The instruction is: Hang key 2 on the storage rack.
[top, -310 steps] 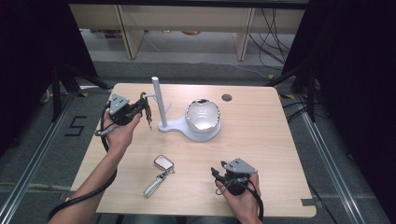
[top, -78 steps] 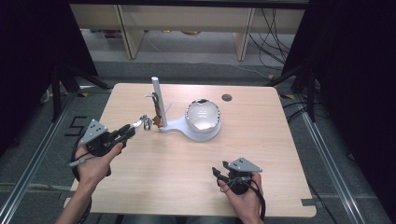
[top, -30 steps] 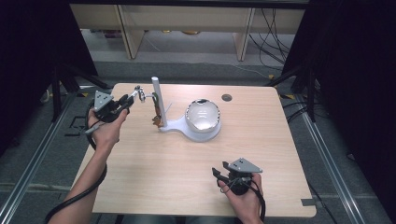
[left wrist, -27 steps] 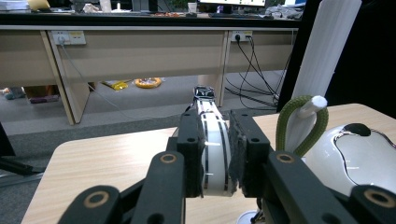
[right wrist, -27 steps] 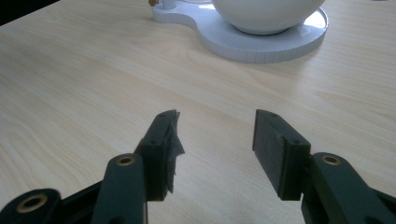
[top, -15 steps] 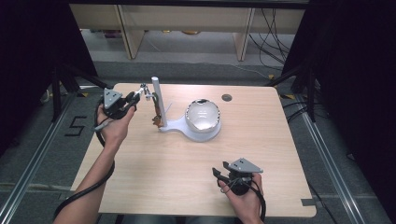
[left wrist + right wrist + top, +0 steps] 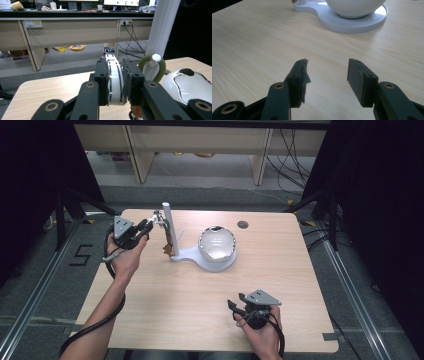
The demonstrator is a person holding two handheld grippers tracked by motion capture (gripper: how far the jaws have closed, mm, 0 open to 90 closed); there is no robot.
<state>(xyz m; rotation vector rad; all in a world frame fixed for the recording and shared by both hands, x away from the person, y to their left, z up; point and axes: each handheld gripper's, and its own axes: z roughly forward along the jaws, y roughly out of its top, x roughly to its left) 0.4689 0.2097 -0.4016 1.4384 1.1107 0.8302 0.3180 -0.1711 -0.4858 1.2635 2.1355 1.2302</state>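
My left gripper (image 7: 150, 224) is shut on a white banded strap (image 7: 110, 58) with a dark buckle at its far end, held up beside the white post (image 7: 166, 220) of a stand. A green ring (image 7: 143, 61) hangs on a white-tipped peg (image 7: 156, 57) of that post (image 7: 165, 22), just right of the strap. The stand's flat base (image 7: 192, 255) carries a shiny white bowl (image 7: 216, 242). A small orange piece (image 7: 169, 250) sits at the post's foot. My right gripper (image 7: 232, 306) rests open near the table's front edge, and nothing lies between its fingers (image 7: 325, 72).
The light wooden table (image 7: 165, 305) has a dark round hole (image 7: 243, 224) at its back right. The bowl (image 7: 354, 5) and base (image 7: 352, 21) lie ahead of the right gripper. Desks and cables stand beyond the far edge.
My left gripper has carried the white strap from the table's left side up to the post. The right gripper has not moved.
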